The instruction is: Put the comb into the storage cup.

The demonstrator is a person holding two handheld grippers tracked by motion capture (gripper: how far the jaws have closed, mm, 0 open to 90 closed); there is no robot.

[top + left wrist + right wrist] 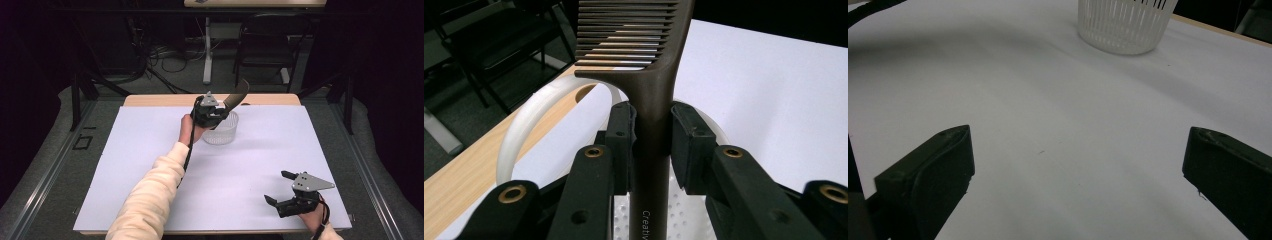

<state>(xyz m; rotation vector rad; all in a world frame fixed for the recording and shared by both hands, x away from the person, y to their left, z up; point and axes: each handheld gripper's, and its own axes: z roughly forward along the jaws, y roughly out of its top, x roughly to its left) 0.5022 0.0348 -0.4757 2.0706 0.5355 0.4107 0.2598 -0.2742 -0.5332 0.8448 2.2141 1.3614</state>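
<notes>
A dark brown comb stands between the pads of my left gripper, which is shut on its handle; the teeth end points up and away. In the high view the left gripper holds the comb over the rim of a white slotted basket at the far middle of the table. The basket's rim curves below the jaws in the left gripper view. My right gripper rests low at the near right, open, with nothing between its fingers. The basket stands far ahead of it.
A white sheet covers the table; its wooden far edge shows behind the basket. Beyond the table are a dark chair, a white table leg and cables on the floor. Metal rails run along both sides.
</notes>
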